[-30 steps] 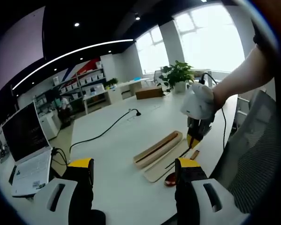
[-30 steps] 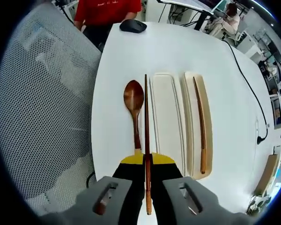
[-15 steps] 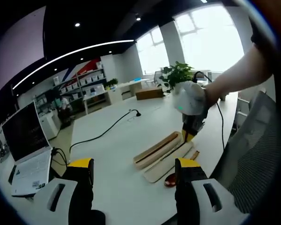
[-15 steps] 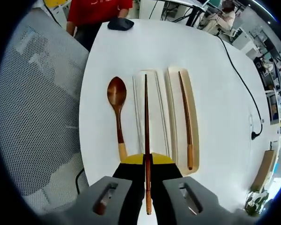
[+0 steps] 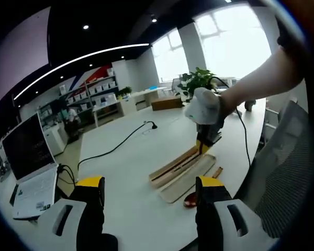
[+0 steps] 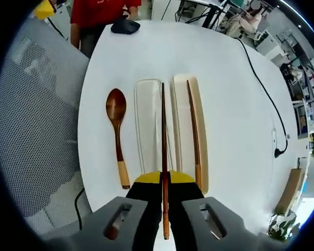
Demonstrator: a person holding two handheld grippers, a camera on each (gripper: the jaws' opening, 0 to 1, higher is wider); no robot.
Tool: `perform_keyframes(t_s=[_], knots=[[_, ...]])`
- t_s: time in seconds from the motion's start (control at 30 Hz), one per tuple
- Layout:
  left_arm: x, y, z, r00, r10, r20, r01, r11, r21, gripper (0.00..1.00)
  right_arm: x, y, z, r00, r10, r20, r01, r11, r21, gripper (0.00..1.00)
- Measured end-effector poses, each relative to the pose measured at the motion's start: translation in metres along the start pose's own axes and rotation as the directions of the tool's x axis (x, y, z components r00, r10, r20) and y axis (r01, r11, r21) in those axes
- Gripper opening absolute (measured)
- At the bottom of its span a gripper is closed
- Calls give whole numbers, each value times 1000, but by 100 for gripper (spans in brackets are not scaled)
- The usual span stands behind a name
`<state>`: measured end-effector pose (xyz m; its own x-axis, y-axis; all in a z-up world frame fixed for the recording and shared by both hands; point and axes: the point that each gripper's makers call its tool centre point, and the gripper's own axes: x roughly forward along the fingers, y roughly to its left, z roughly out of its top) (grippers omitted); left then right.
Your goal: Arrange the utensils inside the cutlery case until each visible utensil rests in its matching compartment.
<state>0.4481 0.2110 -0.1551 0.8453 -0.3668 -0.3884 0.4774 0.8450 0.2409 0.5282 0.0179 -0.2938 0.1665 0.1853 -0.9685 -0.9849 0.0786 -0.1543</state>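
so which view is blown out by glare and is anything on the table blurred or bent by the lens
Left gripper view: the windows are blown out white, and the ceiling light strip curves with the fisheye. Right gripper view: even light, the chopstick and spoon sharp, the table edges bowed.

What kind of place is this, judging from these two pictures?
Most likely an open office or lab. A laptop sits on a long white table, shelves stacked with boxes line the far wall, and a mesh office chair stands beside the table.
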Motion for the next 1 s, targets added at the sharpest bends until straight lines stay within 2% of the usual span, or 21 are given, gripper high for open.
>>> perform_keyframes(t_s=[0.77, 1.0], knots=[[0, 0, -1, 1000, 4, -7, -3, 1000, 10, 72, 13, -34, 26, 1000, -25, -5, 25, 999, -33, 0], [0, 0, -2, 1000, -1, -13, 1, 1000, 4, 72, 15, -35, 35, 1000, -24, -5, 24, 998, -57, 0]])
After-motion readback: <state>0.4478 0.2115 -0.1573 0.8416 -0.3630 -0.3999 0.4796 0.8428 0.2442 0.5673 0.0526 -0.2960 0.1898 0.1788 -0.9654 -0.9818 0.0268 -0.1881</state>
